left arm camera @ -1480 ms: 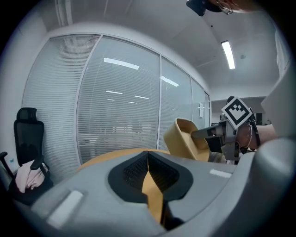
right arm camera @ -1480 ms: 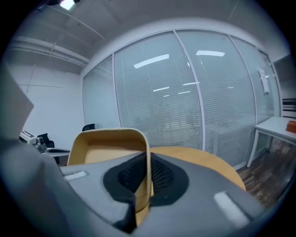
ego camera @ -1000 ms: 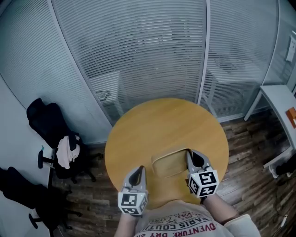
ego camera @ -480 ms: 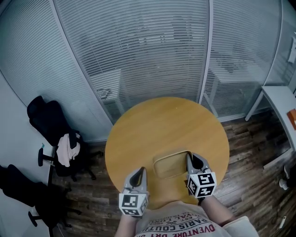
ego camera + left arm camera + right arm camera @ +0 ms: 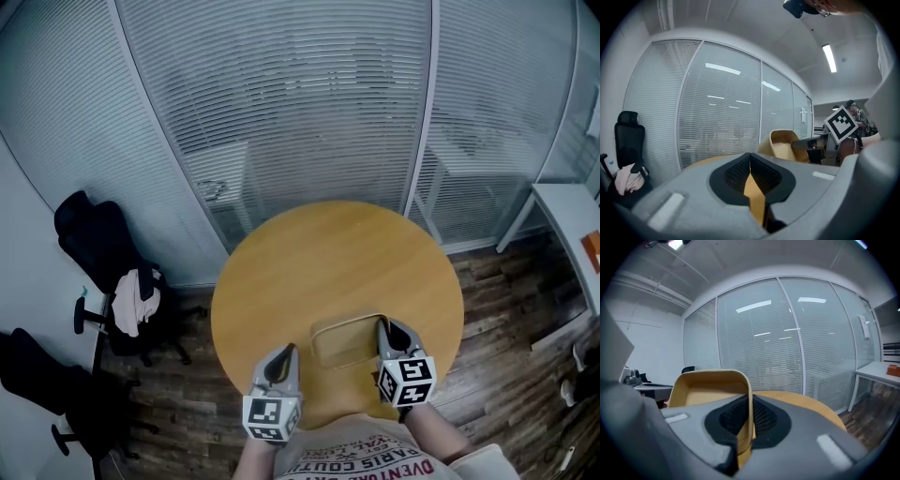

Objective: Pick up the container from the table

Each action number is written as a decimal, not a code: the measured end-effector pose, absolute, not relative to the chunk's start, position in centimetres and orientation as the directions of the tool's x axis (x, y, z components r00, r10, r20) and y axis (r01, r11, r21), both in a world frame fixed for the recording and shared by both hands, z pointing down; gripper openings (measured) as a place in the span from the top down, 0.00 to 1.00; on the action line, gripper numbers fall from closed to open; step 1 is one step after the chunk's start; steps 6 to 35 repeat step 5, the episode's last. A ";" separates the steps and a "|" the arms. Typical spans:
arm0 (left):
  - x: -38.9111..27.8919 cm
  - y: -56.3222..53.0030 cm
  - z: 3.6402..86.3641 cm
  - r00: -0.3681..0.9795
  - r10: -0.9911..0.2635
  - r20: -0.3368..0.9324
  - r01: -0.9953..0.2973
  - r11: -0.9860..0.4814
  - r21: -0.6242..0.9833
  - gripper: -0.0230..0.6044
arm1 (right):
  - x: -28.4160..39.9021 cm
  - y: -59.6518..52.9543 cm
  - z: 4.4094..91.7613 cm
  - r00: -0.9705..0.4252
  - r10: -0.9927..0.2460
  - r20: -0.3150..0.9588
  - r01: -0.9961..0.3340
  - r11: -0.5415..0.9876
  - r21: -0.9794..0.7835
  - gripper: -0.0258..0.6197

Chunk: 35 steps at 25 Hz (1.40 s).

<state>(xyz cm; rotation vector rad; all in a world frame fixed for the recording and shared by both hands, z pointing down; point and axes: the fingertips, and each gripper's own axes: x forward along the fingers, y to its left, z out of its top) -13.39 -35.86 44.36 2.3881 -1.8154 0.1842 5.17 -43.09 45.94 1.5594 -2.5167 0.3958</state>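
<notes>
right gripper (image 5: 751, 416) jaws clamp the tan thin-walled rectangular container (image 5: 710, 390) by its wall | we judge it light, stiff | left gripper (image 5: 750, 161) jaws closed, empty

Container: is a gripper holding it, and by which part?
Yes. The right gripper is shut on the container, pinching its thin right side wall at the rim. The left gripper holds nothing.

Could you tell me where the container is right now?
In the head view the container is at the near edge of the table, its right wall pinched by the right hand-held gripper.
</notes>
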 end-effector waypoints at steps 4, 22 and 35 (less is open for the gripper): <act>-13.3 -35.7 44.2 0.265 -0.949 0.170 -0.964 -0.264 0.030 0.95 | 5.0 -42.9 46.0 -0.452 -0.852 0.263 -0.892 0.430 -0.139 0.95; -13.3 -35.6 44.2 0.264 -0.950 0.168 -0.964 -0.263 0.028 0.95 | 4.9 -42.9 46.0 -0.453 -0.852 0.262 -0.891 0.432 -0.139 0.95; -13.3 -35.6 44.2 0.264 -0.950 0.168 -0.964 -0.263 0.028 0.95 | 4.9 -42.9 46.0 -0.453 -0.852 0.262 -0.891 0.432 -0.139 0.95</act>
